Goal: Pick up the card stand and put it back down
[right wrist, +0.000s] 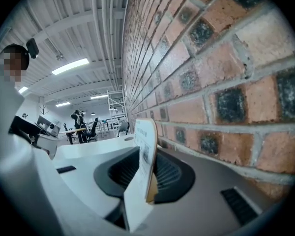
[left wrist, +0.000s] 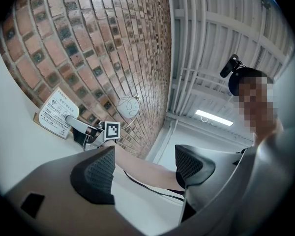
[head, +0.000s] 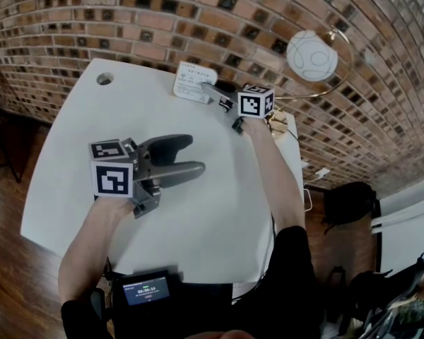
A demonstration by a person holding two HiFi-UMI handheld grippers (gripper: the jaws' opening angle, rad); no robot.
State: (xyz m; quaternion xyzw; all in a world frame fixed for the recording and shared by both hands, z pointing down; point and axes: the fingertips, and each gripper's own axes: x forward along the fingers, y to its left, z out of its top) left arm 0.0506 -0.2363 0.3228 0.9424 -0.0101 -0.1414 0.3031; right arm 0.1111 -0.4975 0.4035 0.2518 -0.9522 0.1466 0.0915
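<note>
The card stand (head: 193, 82) is a white printed card on a tan base, upright at the far edge of the white table (head: 71, 154) beside the brick wall. My right gripper (head: 212, 90) reaches it from the right. In the right gripper view the card stand (right wrist: 146, 146) stands between the two dark pads, and a gap shows beside the left pad (right wrist: 119, 173), so the jaws are open around it. My left gripper (head: 191, 155) hovers open over the table's middle with nothing in it. From the left gripper (left wrist: 145, 171) view, the card stand (left wrist: 56, 114) and the right gripper (left wrist: 83, 131) show far off.
A white globe lamp (head: 311, 55) on a brass ring stands at the back right by the brick wall (head: 162, 13). A round cable hole (head: 104, 78) is at the table's far left. A small screen device (head: 147, 289) hangs at the person's waist.
</note>
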